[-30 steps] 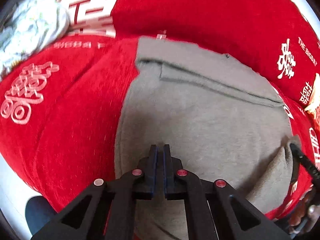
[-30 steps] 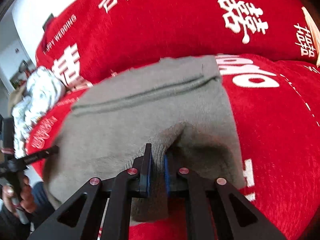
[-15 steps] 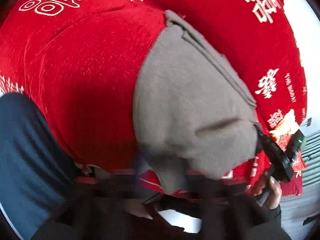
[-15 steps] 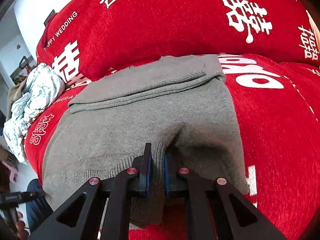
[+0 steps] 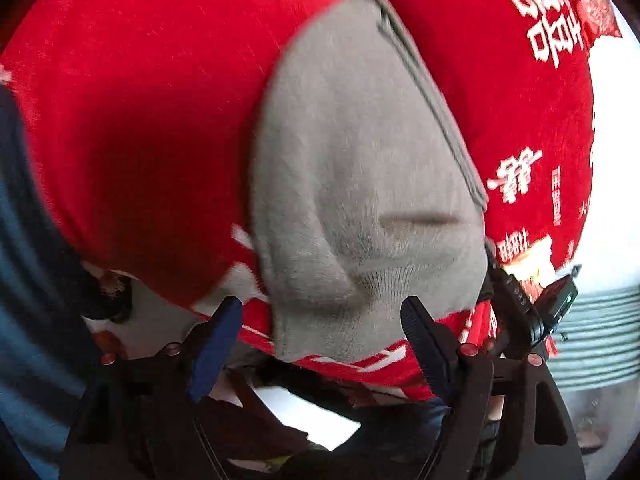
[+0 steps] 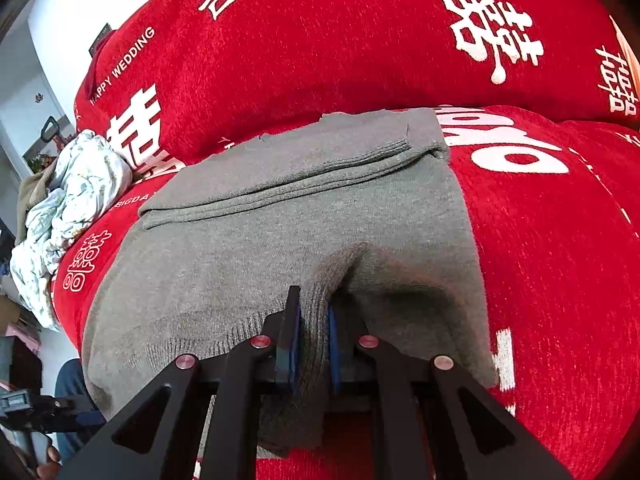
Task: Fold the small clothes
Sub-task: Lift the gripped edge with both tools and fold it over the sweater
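A grey knit garment (image 6: 280, 236) lies spread on a red sofa cushion (image 6: 560, 260), its far part folded into a layered band (image 6: 288, 184). My right gripper (image 6: 314, 320) is shut on the garment's near ribbed hem, which bunches up between the blue pads. In the left wrist view the same garment (image 5: 360, 168) drapes over the cushion's front edge. My left gripper (image 5: 320, 320) is open and empty, its fingers (image 5: 218, 336) wide apart on either side of the hanging hem, not touching it. The right gripper's body (image 5: 524, 312) shows at the garment's right edge.
A crumpled white floral cloth (image 6: 68, 208) lies at the sofa's left end. Red back cushions with white lettering (image 6: 360, 32) rise behind the garment. A person's blue-clad leg (image 5: 28, 280) is at the left. The floor (image 5: 304, 412) shows below the sofa's edge.
My left gripper has let go of the garment, opened wide and swung down to the sofa's front edge. My right gripper stays shut on the hem, barely moved.
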Action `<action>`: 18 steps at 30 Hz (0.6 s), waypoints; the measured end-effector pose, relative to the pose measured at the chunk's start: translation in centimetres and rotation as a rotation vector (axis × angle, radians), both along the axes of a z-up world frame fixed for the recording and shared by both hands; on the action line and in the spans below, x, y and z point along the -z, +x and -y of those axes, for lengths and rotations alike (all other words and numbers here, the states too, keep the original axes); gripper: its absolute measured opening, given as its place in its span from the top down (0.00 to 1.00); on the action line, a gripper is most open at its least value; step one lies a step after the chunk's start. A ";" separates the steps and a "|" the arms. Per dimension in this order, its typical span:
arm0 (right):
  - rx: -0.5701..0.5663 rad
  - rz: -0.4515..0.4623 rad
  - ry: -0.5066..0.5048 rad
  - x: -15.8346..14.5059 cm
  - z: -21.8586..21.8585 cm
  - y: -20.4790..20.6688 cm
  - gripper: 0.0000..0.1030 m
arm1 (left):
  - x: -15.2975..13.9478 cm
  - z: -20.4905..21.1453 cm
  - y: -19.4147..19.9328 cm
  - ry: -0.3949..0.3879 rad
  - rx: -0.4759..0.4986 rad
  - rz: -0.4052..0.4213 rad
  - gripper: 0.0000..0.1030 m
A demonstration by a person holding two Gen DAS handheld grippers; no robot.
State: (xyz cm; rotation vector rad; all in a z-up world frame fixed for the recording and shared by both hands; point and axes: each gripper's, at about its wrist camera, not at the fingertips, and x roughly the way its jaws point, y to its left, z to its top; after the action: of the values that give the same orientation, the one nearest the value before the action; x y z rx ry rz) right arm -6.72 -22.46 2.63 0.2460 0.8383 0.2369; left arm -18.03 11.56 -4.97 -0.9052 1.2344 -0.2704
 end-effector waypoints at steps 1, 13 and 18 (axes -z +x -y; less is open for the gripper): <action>0.001 0.000 -0.001 0.0 0.0 0.0 0.88 | 0.2 0.2 0.1 -0.016 0.016 -0.007 0.23; -0.022 0.009 0.053 -2.5 0.8 -2.0 0.88 | -6.9 0.1 -0.4 0.114 0.022 0.282 0.89; -0.008 0.036 0.100 -4.0 1.8 -3.3 0.88 | -10.5 0.5 0.6 0.303 0.016 0.360 0.89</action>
State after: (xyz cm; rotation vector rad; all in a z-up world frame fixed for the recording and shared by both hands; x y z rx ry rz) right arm -10.02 -24.22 6.66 0.3310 0.7925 0.2903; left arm -17.43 11.10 5.53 -0.5556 0.9169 -0.2389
